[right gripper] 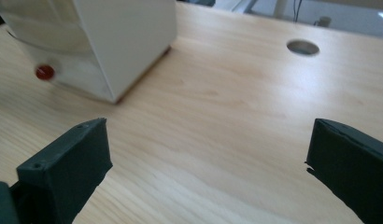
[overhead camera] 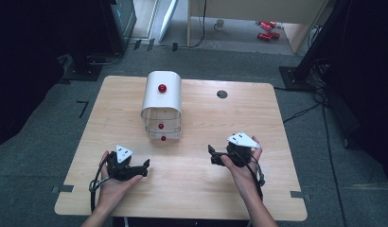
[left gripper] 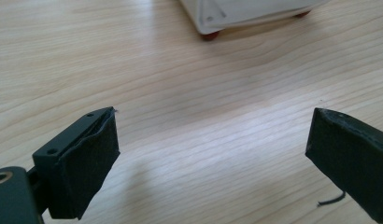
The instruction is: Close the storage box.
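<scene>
The bench [overhead camera: 192, 179] is pale wood with fine streaked grain. At centre frame stands a white box [overhead camera: 162, 97] with clear drawer fronts, each carrying a glossy red knob [overhead camera: 162, 88]. Both tongs, the left [overhead camera: 145, 164] and the right [overhead camera: 211, 153], are matt black, each topped by a light grey three-cornered plate. Dark grey carpet surrounds everything, with red cans [overhead camera: 267, 29] at the upper right.

I see the white drawer box [overhead camera: 161, 101] standing upright near the table's [overhead camera: 239, 189] far edge, left of centre: rounded top, red knob [overhead camera: 162, 88] above, two red-knobbed drawers shut, facing the near edge.
</scene>
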Demonstrator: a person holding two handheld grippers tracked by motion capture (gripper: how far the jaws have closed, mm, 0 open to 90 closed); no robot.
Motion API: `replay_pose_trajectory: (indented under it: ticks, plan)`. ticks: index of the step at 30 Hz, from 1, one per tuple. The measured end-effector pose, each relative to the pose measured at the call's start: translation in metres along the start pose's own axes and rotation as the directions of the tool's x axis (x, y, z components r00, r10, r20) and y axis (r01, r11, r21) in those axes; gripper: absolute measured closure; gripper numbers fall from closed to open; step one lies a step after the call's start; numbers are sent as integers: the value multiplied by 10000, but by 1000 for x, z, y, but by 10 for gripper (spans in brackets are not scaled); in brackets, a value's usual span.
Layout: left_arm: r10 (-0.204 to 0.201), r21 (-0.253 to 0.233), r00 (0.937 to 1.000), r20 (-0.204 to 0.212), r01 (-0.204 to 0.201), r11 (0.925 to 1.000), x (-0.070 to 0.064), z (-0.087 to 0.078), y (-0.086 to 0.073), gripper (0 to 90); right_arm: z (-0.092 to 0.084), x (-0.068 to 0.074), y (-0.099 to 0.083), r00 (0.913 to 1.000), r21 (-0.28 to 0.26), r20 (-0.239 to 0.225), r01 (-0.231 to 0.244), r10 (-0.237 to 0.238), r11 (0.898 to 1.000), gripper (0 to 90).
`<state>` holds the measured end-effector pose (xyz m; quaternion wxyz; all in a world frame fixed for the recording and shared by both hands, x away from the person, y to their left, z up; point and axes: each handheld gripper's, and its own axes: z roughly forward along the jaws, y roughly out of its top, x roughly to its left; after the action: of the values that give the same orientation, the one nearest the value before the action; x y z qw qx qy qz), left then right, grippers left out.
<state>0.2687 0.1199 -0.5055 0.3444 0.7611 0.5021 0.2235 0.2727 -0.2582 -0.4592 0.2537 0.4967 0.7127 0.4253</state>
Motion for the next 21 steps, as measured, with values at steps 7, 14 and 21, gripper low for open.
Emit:
replay_pose_trajectory:
  ticks: [7,14,21]
  plan:
    - [-112,522,9999,-126,118,9986,8,4,-5,28,-3,-32,-43,9974,744,485,-564,529,9956,0]
    - [189,966,9997,-138,-174,9952,5,10,-7,52,2,-50,-67,9910,1709,879,-1151,1012,9785,0]
    - [110,796,9998,-179,-95,9968,4,9,-10,58,8,-45,-70,9896,2312,1389,-688,371,9705,0]
